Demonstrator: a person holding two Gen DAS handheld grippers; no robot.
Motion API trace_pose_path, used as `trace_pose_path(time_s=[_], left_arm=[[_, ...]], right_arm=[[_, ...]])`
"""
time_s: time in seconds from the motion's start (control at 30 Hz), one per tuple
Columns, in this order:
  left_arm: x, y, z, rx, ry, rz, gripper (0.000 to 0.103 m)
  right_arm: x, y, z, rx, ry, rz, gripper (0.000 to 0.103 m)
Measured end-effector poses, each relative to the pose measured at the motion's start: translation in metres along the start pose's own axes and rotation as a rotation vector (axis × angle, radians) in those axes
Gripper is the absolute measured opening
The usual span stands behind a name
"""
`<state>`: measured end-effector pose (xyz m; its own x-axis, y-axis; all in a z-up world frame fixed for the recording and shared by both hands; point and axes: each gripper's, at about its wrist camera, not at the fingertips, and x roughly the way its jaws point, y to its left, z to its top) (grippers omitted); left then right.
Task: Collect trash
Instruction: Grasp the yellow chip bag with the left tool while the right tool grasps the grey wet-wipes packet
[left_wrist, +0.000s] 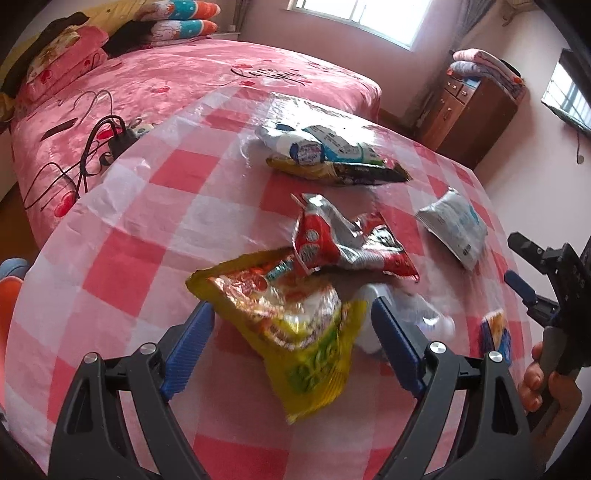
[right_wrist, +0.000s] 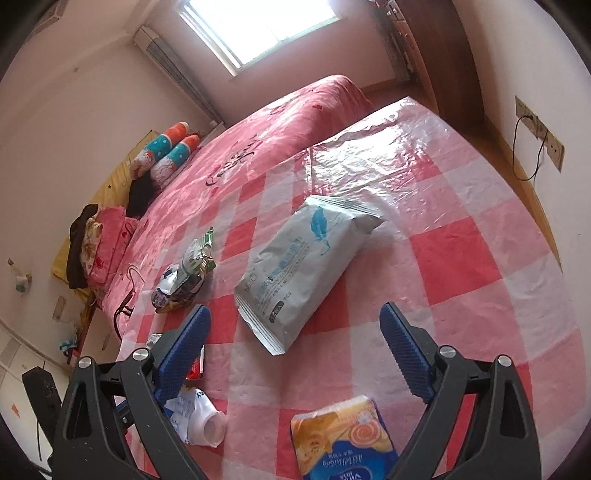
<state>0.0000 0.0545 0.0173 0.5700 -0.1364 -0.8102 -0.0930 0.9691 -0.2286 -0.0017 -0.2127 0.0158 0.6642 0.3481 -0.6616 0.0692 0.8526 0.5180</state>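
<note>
The step in hand looks like the approach to a first pick: the left hand-held gripper (left_wrist: 291, 332) stands wide, its blue ribbed pads on either side of a crumpled yellow foil noodle packet (left_wrist: 291, 325) without pressing on it, so nothing is held yet. The right hand-held gripper (right_wrist: 295, 332) is likewise spread wide and empty, aimed at a grey-white plastic wipes pouch with a teal feather print (right_wrist: 306, 258) that lies flat just ahead of its tips. More trash is scattered on the table (left_wrist: 147, 229): a torn red and silver foil wrapper (left_wrist: 343, 243) overlapping the yellow packet's far edge, a white and blue snack bag stacked on a dark wrapper (left_wrist: 325, 151) farther off, a squashed white plastic bottle (right_wrist: 199, 421), and an orange and blue tissue pack (right_wrist: 343, 439) close under the right gripper. The next move probably calls for lowering the left jaws and closing on the yellow packet's loose middle; thin foil may slip or drag the red wrapper along. The table wears a glossy pink-and-white checked plastic cover and stands against a bed with a pink blanket (left_wrist: 166, 74), in a pale room with a bright window (right_wrist: 258, 26) and a brown wooden cabinet (left_wrist: 469, 110).
</note>
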Motion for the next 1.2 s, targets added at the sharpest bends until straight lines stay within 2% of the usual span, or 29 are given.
trace_pose_path(time_s=[0.17,0.27,0.47,0.7,0.97,1.2], left_arm=[[0.005,0.002,0.0,-0.007,0.017,-0.006,0.081],[0.008,0.003,-0.002,0.002,0.012,0.0,0.081],[0.012,0.014,0.004,-0.018,0.009,0.004,0.074],[0.01,0.026,0.006,-0.035,0.008,-0.018,0.057],[0.007,0.036,0.003,-0.033,0.001,-0.056,0.052],[0.0,0.046,-0.001,-0.035,-0.006,-0.079,0.05]], right_arm=[[0.015,0.01,0.005,-0.033,0.037,-0.021,0.092],[0.025,0.02,0.008,-0.07,0.056,-0.067,0.092],[0.05,0.03,0.024,-0.112,0.096,-0.142,0.092],[0.081,0.045,0.04,-0.14,0.142,-0.2,0.092],[0.117,0.057,0.051,-0.181,0.17,-0.318,0.093],[0.127,0.066,0.046,-0.272,0.158,-0.38,0.091]])
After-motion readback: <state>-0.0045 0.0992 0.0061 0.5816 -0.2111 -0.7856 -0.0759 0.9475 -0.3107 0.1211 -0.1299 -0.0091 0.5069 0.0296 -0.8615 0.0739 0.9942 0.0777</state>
